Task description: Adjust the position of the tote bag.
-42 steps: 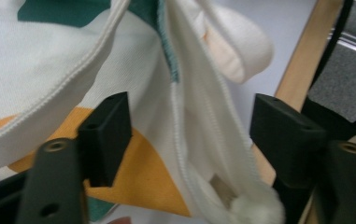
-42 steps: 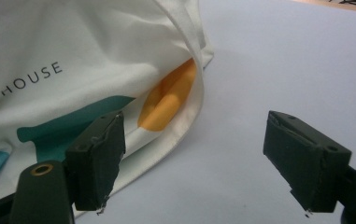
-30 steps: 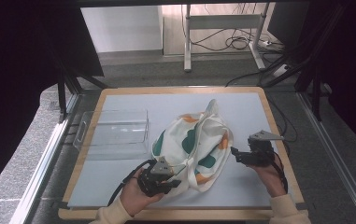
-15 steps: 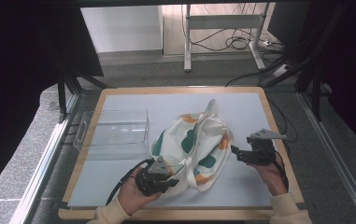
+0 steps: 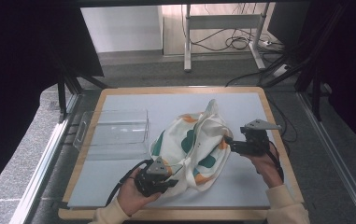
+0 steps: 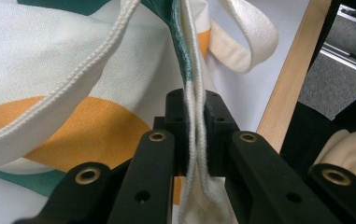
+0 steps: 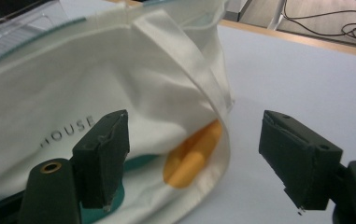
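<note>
The bag (image 5: 192, 147) lies mid-surface (image 5: 133, 100), unmoved since a second ago. The left tool (image 5: 168, 183), at the bag's 7 o'clock, still pinches its hem. The right tool (image 5: 227, 140), at 3 o'clock, has crept closer, jaws spread and empty, likely about to grab the rim.

We are seeing the tote bag (image 5: 194, 147) lying on the worktop (image 5: 119, 182), roughly at its middle. The clear bin (image 5: 115, 133) is sitting just left of the bag, at the worktop's left edge. The left hand-held gripper (image 5: 171, 175) is resting at the bag's near left edge, the right hand-held gripper (image 5: 228, 141) at its right side. Cables (image 5: 234, 43) are lying on the floor beyond the far edge.
</note>
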{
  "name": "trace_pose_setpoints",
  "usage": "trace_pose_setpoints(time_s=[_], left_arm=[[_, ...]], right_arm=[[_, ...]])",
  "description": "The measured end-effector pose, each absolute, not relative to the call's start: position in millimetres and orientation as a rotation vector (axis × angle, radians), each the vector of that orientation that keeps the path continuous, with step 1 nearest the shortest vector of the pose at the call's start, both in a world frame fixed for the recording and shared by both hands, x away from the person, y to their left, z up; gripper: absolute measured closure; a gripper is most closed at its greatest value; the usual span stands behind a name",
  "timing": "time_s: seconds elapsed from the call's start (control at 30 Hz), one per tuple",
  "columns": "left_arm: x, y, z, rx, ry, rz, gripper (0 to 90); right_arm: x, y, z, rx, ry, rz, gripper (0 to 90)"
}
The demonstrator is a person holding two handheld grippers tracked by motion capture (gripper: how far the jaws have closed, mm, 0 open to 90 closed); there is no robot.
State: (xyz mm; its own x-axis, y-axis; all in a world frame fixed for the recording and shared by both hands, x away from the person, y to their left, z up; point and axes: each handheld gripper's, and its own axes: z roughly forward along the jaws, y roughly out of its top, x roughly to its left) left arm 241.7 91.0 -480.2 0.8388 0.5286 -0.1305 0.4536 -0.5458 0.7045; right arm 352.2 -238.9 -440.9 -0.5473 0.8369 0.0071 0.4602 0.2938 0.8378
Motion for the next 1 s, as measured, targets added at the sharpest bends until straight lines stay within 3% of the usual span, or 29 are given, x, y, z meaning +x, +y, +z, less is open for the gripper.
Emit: trace_pose_setpoints(time_s=[1.0], left_arm=[[241.5, 91.4, -480.9, 2.242, 0.697, 0.122, 83.6]], right_arm=[[440.8, -196.6, -403.5, 1.244, 2.183, 1.123, 23.0]])
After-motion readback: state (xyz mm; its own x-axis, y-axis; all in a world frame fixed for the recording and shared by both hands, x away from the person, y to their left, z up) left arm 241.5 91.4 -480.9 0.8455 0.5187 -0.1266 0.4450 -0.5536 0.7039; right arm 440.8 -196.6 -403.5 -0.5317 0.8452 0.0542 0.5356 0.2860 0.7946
